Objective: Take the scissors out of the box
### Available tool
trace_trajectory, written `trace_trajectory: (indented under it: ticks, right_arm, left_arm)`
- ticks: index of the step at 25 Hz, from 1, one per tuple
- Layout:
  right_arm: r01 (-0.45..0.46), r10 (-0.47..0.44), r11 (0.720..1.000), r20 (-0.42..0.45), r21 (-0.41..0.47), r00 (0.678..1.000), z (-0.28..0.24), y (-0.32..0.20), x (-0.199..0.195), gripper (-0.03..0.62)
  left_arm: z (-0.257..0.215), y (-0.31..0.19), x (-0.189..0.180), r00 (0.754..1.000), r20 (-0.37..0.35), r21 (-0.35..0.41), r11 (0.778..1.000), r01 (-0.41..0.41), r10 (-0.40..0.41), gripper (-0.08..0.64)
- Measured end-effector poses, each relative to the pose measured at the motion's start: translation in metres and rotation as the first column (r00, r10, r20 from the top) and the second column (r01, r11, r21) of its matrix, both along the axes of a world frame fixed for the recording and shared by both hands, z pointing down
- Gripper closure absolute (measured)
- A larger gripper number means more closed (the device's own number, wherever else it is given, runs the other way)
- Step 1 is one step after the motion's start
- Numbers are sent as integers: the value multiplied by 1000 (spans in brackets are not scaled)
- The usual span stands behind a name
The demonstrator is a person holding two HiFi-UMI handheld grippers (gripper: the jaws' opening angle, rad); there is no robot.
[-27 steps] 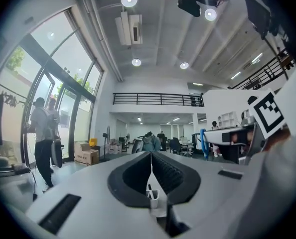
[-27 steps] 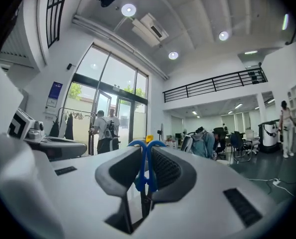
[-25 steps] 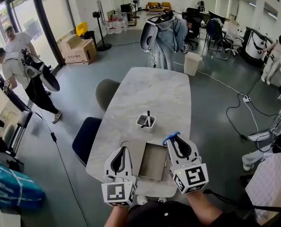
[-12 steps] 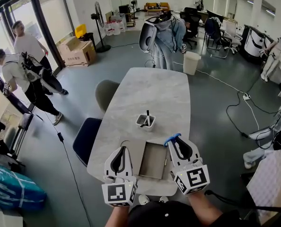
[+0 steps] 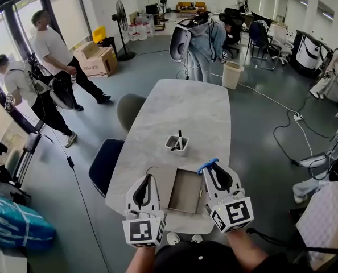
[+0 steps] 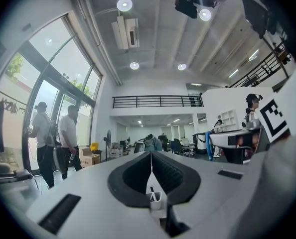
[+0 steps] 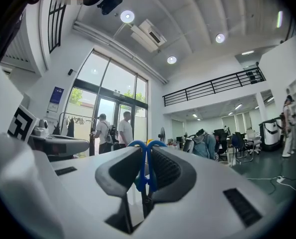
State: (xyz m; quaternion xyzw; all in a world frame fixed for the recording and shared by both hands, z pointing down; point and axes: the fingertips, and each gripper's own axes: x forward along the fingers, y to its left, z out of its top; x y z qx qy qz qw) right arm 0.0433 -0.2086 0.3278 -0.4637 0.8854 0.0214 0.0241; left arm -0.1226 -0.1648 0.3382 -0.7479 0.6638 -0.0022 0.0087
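My right gripper [image 5: 209, 166] is shut on the blue-handled scissors [image 5: 206, 164]. It holds them just above the right edge of the open shallow box [image 5: 185, 193] on the marble table [image 5: 180, 107]. In the right gripper view the blue handles [image 7: 144, 172] stand upright, pinched between the two black pads, with the gripper [image 7: 146, 152] pointing level. My left gripper [image 5: 146, 179] hovers at the left of the box, over its folded-out lid. Its jaws [image 6: 151, 158] meet with nothing between them.
A small white pen cup [image 5: 177, 144] with a dark pen stands on the table beyond the box. A dark blue chair [image 5: 105, 165] and a grey chair [image 5: 128, 110] stand at the table's left. A person [image 5: 202, 41] bends over at the far end; two people [image 5: 54, 56] are by the glass doors.
Both grippers have kept still with the scissors in the right one. At the left, a person in a white shirt has walked from the doors toward the room.
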Motion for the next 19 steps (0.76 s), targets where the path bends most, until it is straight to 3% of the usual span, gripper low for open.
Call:
trace_trajectory:
  ticks: [19]
  right_arm:
    - [-1,1,1000,14,27,1000,-12,6,4,529]
  left_arm:
    - [3,6,5,1000,-8,-5,1000,-9,9,543]
